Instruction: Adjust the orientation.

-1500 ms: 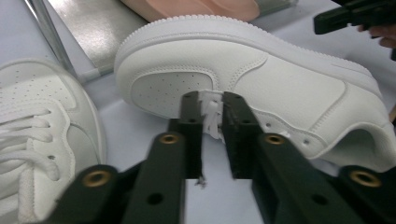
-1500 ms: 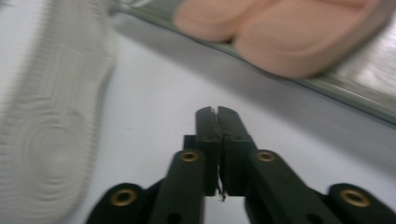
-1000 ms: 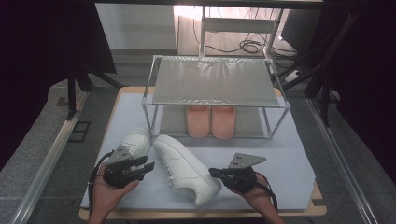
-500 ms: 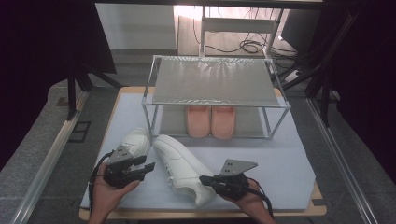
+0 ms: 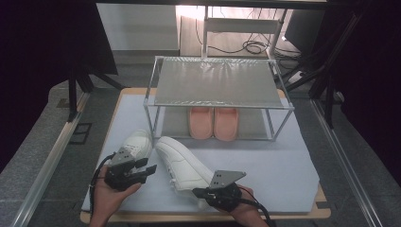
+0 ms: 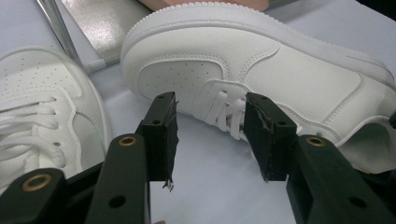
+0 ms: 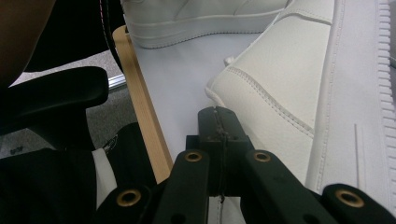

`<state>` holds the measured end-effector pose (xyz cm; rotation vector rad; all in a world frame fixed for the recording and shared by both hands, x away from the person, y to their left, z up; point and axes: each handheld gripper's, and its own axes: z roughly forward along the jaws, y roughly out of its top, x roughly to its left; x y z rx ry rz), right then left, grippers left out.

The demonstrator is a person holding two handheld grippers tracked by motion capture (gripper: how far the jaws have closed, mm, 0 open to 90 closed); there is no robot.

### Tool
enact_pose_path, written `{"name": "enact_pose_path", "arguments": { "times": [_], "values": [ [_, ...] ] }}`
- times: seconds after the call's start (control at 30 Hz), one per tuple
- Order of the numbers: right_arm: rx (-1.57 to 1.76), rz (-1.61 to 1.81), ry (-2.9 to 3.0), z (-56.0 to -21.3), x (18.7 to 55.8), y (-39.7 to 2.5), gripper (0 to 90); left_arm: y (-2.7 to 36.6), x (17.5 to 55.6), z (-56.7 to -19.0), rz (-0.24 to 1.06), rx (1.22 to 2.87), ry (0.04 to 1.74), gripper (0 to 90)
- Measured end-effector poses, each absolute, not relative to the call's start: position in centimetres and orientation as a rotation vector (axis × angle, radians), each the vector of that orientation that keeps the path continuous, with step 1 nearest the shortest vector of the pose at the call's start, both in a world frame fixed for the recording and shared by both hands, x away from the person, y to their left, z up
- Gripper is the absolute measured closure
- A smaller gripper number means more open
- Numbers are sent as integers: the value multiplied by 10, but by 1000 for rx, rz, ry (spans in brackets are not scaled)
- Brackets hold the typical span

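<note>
The tipped white sneaker [image 5: 182, 163] lies at the bench's [image 5: 283, 165] six o'clock, beside its upright mate [image 5: 137, 144] at seven. The left gripper [image 5: 146, 169], fingers spread wide, faces its laces. The right gripper [image 5: 201, 192], fingers pressed together empty, sits against the heel.

Two sneakers are lying on the tabletop [image 5: 283, 165] in front of a rack [image 5: 217, 90]: one sneaker [image 5: 182, 163] tipped sideways, the other sneaker [image 5: 137, 144] to its left. A pair of slippers [image 5: 213, 123] is sitting under the rack's shelf.
</note>
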<state>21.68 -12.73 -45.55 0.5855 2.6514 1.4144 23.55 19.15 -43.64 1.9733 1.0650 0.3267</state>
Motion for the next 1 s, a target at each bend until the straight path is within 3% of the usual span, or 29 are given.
{"name": "enact_pose_path", "arguments": {
  "times": [0.57, 1.0],
  "values": [
    [704, 1475, 2522, -444, 234, -154, 900, 191, 236, -438, 323, 1979, 1068, 553],
    [941, 1538, 2375, -454, 282, -206, 900, 190, 237, -440, 321, 1982, 1070, 552]
  ]
}}
